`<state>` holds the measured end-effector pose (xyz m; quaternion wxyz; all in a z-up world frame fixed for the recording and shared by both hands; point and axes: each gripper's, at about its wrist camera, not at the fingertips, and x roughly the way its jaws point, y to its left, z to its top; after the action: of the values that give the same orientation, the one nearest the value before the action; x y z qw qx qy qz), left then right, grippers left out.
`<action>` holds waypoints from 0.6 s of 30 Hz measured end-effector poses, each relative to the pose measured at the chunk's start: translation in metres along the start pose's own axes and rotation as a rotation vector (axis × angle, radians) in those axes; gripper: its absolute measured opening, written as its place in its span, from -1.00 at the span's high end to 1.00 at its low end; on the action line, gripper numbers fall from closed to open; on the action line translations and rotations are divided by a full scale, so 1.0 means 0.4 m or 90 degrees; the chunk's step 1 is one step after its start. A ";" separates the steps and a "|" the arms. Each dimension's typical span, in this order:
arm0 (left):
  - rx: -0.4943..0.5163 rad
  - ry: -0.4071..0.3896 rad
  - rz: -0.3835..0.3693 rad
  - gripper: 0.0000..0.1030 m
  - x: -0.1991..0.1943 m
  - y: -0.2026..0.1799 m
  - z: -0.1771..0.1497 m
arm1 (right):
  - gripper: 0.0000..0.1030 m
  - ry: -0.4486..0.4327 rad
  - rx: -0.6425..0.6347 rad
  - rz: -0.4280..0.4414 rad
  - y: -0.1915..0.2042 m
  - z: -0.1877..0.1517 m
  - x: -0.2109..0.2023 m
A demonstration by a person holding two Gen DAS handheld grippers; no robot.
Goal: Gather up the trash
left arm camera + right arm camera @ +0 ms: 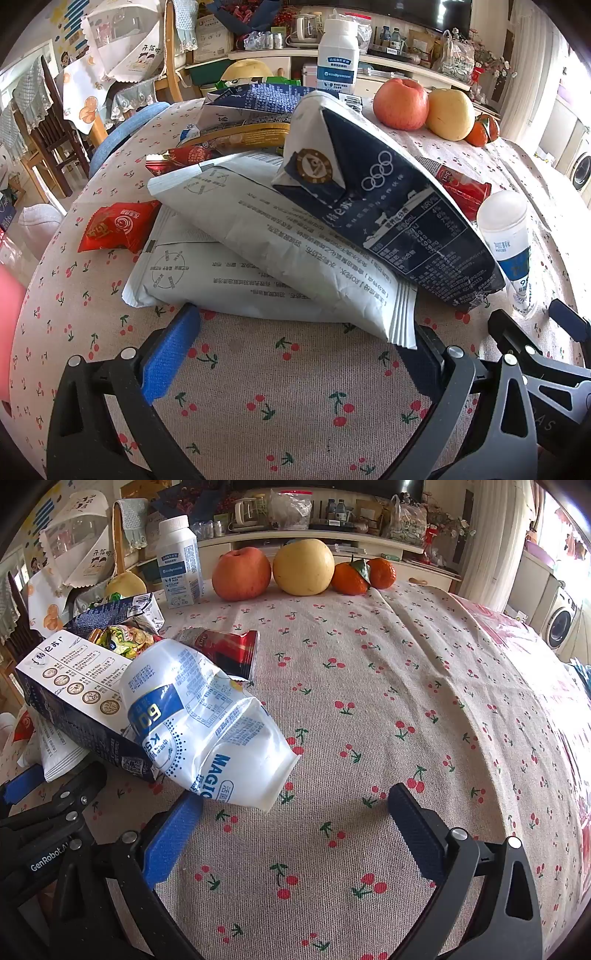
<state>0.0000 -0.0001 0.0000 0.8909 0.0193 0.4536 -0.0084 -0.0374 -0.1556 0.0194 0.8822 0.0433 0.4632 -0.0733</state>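
A heap of trash lies on the cherry-print tablecloth (369, 709). In the left wrist view, two white pouches (258, 251) lie under a dark blue milk carton (388, 192), with a red snack wrapper (118, 229) to their left. My left gripper (303, 347) is open just short of the pouches, nothing between its fingers. In the right wrist view, a crushed white plastic bottle (207, 731) leans on the carton (74, 694), beside a red wrapper (229, 650). My right gripper (295, 830) is open, its left pad (173, 842) close under the bottle's base.
At the table's far side stand an upright white bottle (179, 565), an apple (242, 574), a yellow pear (303, 566) and two oranges (364, 574). Chairs (48, 122) stand left of the table, cluttered shelves (295, 535) behind. Bare cloth spreads right of the heap.
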 end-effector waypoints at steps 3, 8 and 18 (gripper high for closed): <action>0.000 0.000 -0.001 -0.93 0.000 0.000 0.000 | -0.92 0.000 -0.001 0.000 0.001 0.000 0.000; -0.003 0.001 0.001 -0.93 0.000 0.000 -0.001 | -0.92 0.001 -0.010 0.007 -0.001 -0.003 -0.002; 0.012 -0.001 -0.015 -0.93 -0.028 0.004 -0.034 | -0.92 -0.003 0.001 0.000 -0.013 -0.026 -0.023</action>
<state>-0.0177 0.0021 0.0011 0.8909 0.0222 0.4531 -0.0229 -0.0518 -0.1583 0.0212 0.8831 0.0436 0.4613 -0.0739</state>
